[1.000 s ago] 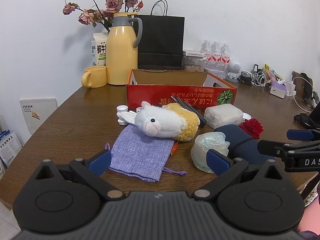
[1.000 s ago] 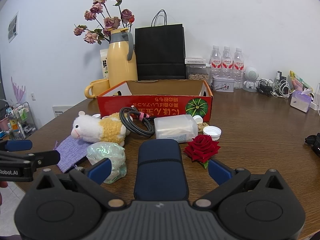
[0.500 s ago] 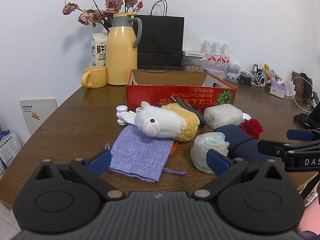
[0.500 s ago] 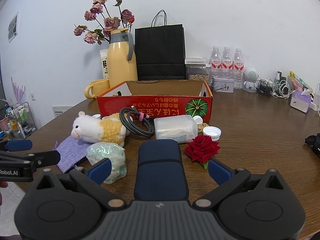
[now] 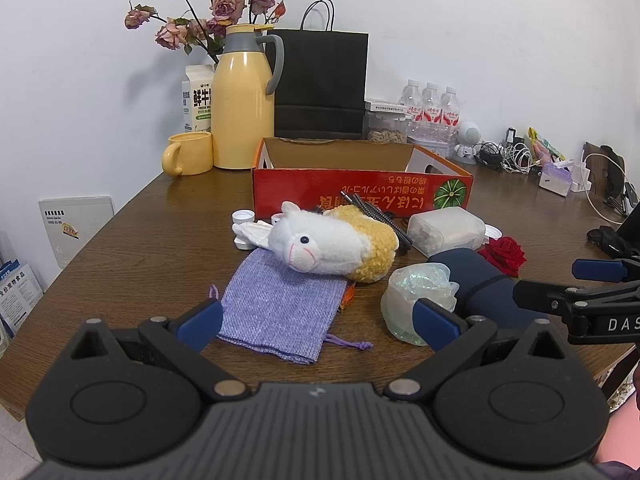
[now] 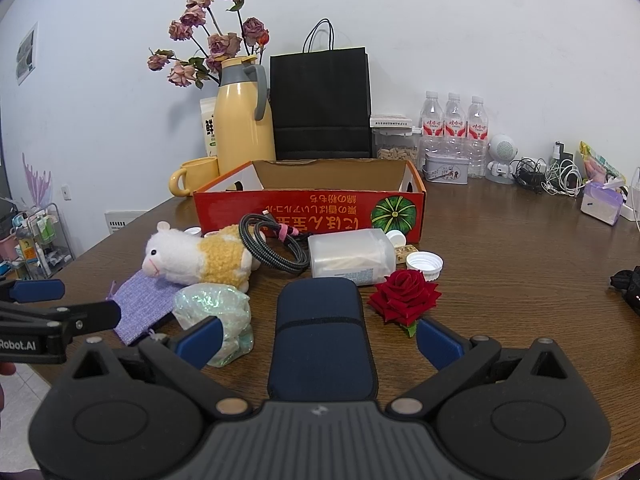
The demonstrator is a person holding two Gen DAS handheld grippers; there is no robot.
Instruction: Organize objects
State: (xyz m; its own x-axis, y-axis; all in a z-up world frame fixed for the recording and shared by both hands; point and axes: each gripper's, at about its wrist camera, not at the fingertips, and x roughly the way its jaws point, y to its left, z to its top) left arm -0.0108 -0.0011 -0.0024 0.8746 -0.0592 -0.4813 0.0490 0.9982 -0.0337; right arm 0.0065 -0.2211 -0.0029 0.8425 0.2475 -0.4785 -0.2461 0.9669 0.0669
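Note:
A red cardboard box [image 5: 360, 194] [image 6: 308, 208] stands open on the brown table. In front of it lie a white and yellow plush alpaca [image 5: 332, 246] [image 6: 196, 256], a purple cloth pouch [image 5: 280, 312] [image 6: 140, 304], a crumpled clear plastic bag [image 5: 416, 296] [image 6: 220, 312], a dark blue case [image 6: 320, 336] [image 5: 472, 280], a red rose [image 6: 404, 294] [image 5: 504, 254], a clear plastic container [image 6: 352, 256] [image 5: 444, 230] and a coiled black cable [image 6: 272, 242]. My left gripper [image 5: 316, 322] is open above the pouch. My right gripper [image 6: 320, 338] is open, its jaws astride the blue case.
A yellow thermos [image 5: 242, 100], yellow mug [image 5: 188, 154], milk carton [image 5: 196, 100], black paper bag [image 5: 320, 84] and water bottles [image 6: 454, 128] stand behind the box. White caps [image 6: 424, 264] lie near the container. Cables and small devices [image 6: 548, 176] crowd the back right.

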